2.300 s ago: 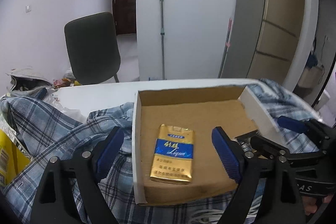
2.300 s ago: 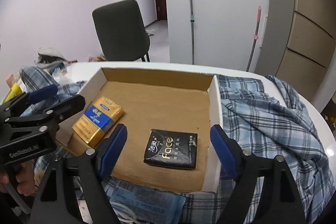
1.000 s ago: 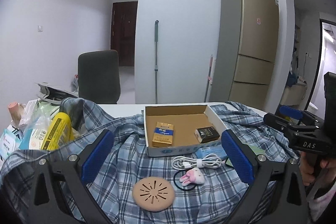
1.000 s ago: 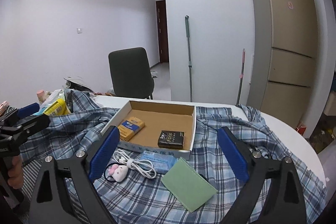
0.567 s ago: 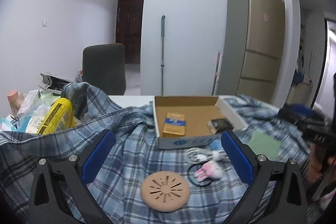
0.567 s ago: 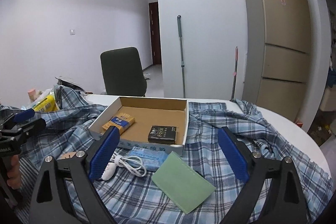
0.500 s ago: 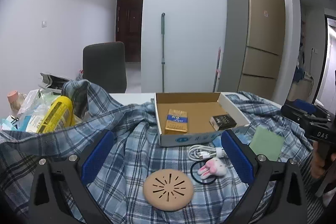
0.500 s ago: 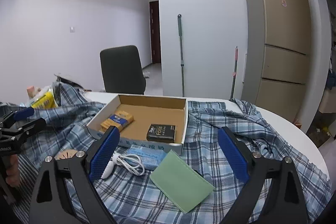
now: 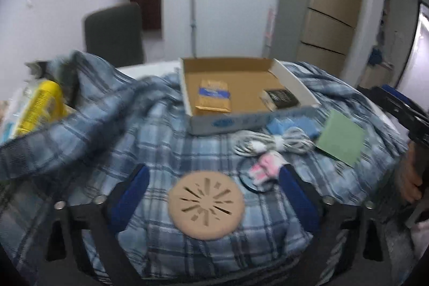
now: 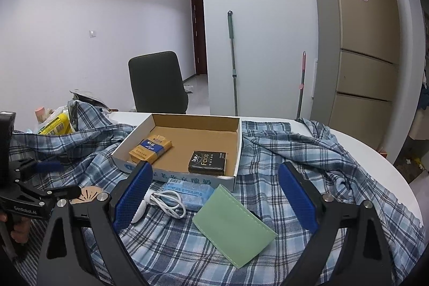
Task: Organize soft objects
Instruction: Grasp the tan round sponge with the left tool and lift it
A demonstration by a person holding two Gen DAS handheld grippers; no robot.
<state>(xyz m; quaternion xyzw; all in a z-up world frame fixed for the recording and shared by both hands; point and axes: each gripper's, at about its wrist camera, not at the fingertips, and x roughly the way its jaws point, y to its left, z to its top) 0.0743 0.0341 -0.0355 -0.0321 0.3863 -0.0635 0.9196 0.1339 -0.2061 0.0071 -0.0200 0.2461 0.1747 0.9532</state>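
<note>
A tan round slotted disc (image 9: 206, 204) lies on the blue plaid shirt (image 9: 134, 130), between the fingers of my left gripper (image 9: 214, 193). Its jaws are closing and the pads stand clear of the disc. To the right lie a pink bunny hair tie (image 9: 265, 168), a white cable (image 9: 270, 144), a blue tissue pack (image 10: 187, 190) and a green pouch (image 10: 233, 227). My right gripper (image 10: 215, 193) hangs open above the pouch and tissue pack, holding nothing. The cardboard box (image 10: 187, 180) holds a gold pack (image 10: 150, 148) and a black pack (image 10: 207, 158).
The shirt covers a round white table (image 10: 380, 152). A yellow package (image 9: 37, 109) and other clutter sit at the left edge. A dark chair (image 10: 158, 82) stands behind the table, with mops and a fridge (image 10: 359, 44) further back. A hand (image 9: 410, 176) holds the right gripper's handle.
The left gripper has dropped and tipped down toward the tan disc, which now sits larger between its fingers, and the fingers stand slightly closer together. The right gripper has sunk a little.
</note>
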